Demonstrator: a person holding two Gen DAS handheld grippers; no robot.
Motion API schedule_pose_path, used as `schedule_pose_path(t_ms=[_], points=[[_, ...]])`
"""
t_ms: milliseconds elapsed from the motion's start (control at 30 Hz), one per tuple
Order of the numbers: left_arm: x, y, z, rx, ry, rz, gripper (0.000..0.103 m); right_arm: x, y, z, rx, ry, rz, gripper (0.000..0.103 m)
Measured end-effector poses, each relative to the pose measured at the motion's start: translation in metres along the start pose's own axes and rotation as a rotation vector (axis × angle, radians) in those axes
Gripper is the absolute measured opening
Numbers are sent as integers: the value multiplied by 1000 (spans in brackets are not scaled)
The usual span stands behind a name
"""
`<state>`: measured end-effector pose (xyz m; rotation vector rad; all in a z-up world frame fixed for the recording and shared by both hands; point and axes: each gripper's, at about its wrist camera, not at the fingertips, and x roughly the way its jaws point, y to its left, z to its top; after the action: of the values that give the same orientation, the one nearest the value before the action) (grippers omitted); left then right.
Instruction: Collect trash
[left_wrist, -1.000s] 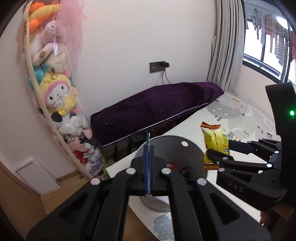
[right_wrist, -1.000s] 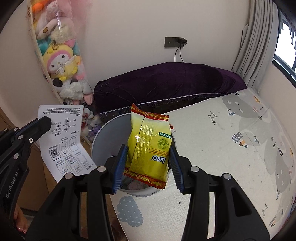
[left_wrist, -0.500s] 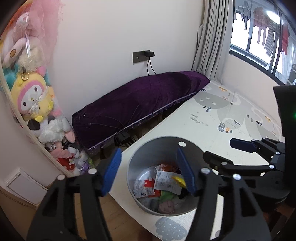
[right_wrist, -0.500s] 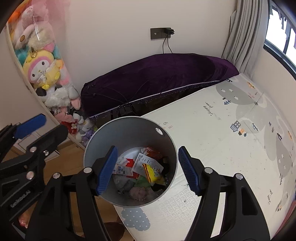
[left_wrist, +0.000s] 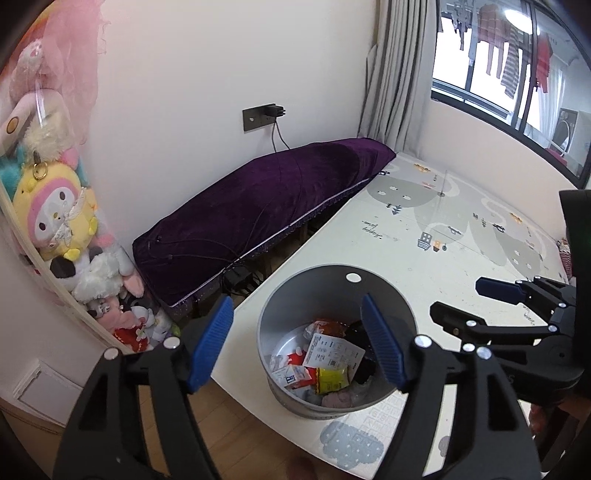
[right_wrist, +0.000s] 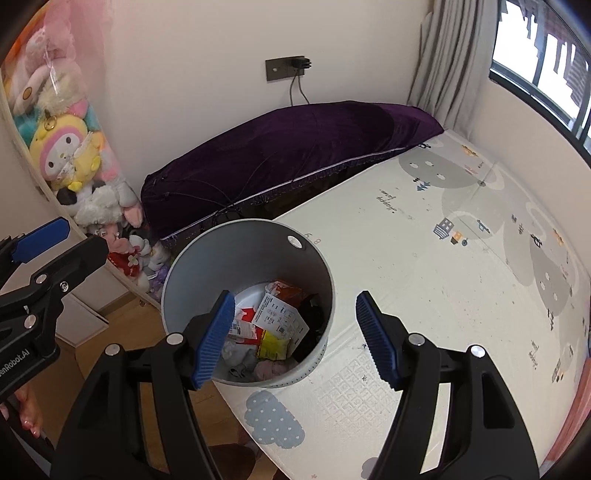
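Both grippers, left (left_wrist: 297, 341) and right (right_wrist: 295, 338), have just been opening and hang spread and empty over the bin (right_wrist: 207, 254), where leaflet (right_wrist: 282, 317) and yellow packet (right_wrist: 272, 345) lie; the mat (right_wrist: 443, 295) looks clean.

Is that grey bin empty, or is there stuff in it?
Partly filled: the grey bin holds a yellow snack packet, a printed leaflet and other wrappers.

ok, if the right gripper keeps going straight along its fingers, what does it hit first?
Probably the trash in the grey bin: the right gripper, jaws open and empty, aims into its mouth, toward the white leaflet. Depth is unclear.
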<state>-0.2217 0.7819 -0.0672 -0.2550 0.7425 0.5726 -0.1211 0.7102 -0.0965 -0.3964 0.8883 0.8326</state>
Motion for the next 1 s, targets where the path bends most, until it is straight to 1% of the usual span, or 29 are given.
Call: schedule_pose_path(t_ms=[67,200,400,433,500,567,600,633,700,733,800,867,1000], points=[[1,-9,0,31,9,-42,76,-10,-11,-11,51,-5,-33,66],[3,-42,-3,129,31,-132,77,-36,-41,-40,165,-15,-129,68],[-6,-114,-18,280,50,-267,79,-88,-99,-98,334,-26,-292,73],[-10,-128,-20,303,50,-289,81,-98,-111,-110,362,-28,-318,76],[-20,-155,-26,346,45,-332,82,-116,-132,-131,410,-28,-363,83],[-33,-184,-33,388,38,-373,84,-136,-153,-154,452,-34,-403,85],[-39,-200,-37,410,33,-392,85,-146,-164,-166,472,-34,-422,88],[-47,-216,-42,431,27,-405,85,-156,-175,-178,490,-35,-436,90],[-62,-249,-53,467,13,-420,86,-178,-198,-204,523,-40,-454,93],[-69,-265,-59,479,7,-429,86,-190,-211,-217,533,-40,-461,96],[-83,-297,-73,490,8,-436,88,-211,-232,-239,537,-37,-472,96],[-94,-329,-87,489,38,-443,89,-235,-254,-262,540,-27,-488,96],[-110,-385,-114,490,91,-469,89,-279,-295,-304,539,-38,-510,96]])
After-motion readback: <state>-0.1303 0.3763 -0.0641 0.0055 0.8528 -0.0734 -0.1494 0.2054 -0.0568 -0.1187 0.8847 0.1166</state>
